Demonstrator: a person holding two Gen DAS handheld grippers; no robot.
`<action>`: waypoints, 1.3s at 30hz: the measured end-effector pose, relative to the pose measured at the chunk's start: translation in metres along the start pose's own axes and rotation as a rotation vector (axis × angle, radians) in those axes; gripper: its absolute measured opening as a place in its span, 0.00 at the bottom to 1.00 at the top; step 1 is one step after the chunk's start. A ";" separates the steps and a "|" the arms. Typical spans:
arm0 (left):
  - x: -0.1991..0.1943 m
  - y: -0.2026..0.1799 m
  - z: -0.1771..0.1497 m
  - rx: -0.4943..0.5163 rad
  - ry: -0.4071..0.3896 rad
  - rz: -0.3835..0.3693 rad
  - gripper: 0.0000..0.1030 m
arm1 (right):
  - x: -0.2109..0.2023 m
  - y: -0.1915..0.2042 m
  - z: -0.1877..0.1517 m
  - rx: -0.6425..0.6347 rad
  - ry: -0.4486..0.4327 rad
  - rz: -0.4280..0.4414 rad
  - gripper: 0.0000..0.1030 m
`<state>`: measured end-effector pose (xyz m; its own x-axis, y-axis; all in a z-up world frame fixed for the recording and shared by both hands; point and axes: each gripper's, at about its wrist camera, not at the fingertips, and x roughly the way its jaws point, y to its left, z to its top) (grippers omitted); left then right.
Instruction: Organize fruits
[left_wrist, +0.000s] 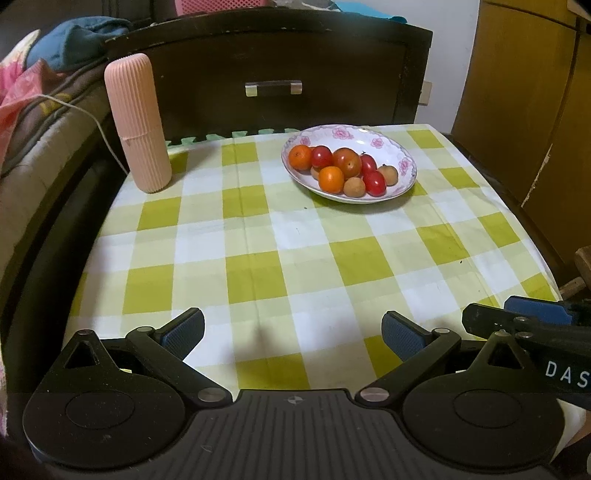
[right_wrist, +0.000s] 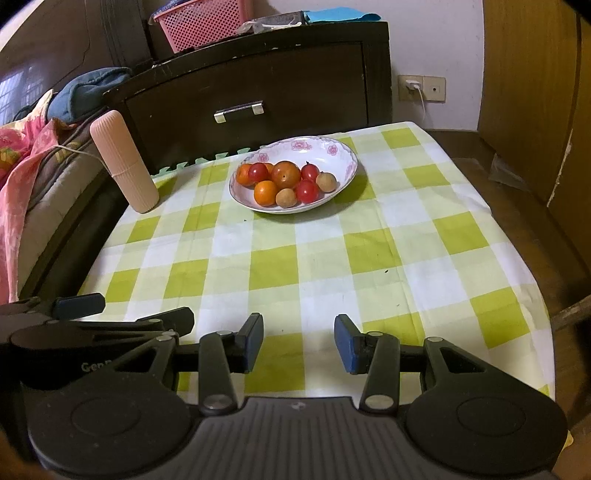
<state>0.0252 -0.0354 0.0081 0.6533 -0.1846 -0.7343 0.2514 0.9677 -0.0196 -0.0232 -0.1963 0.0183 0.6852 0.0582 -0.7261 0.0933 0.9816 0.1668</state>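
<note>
A white floral plate (left_wrist: 402, 155) (right_wrist: 343, 155) stands at the far side of the checked tablecloth (left_wrist: 295, 258) (right_wrist: 332, 258). It holds oranges (left_wrist: 331, 179) (right_wrist: 265, 193), red cherry tomatoes (left_wrist: 374, 183) (right_wrist: 307, 191), a larger tomato (left_wrist: 347, 161) (right_wrist: 285, 174) and small tan fruits (left_wrist: 354, 187) (right_wrist: 286, 197). My left gripper (left_wrist: 293, 334) hovers open over the near edge, nothing between its fingers. My right gripper (right_wrist: 299, 343) is open too, beside the left one and also empty. Both are well short of the plate.
A ribbed pink cylinder (left_wrist: 137, 123) (right_wrist: 123, 162) stands upright at the cloth's far left corner. A dark wooden drawer unit (left_wrist: 273, 74) (right_wrist: 258, 92) rises behind the table. Bedding (left_wrist: 33, 122) lies left, a wooden cabinet (left_wrist: 535, 92) stands right.
</note>
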 end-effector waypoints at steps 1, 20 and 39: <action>0.000 0.000 0.000 0.000 -0.001 0.000 1.00 | 0.000 0.000 0.000 0.000 0.000 0.001 0.40; 0.000 0.001 -0.004 -0.003 0.012 -0.004 1.00 | 0.002 0.000 -0.002 0.003 0.009 -0.002 0.40; 0.000 0.001 -0.008 -0.004 0.018 -0.003 1.00 | 0.000 0.000 -0.008 0.004 0.015 -0.007 0.40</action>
<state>0.0192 -0.0332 0.0027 0.6395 -0.1846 -0.7463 0.2502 0.9679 -0.0250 -0.0289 -0.1944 0.0129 0.6735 0.0538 -0.7372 0.1011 0.9813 0.1639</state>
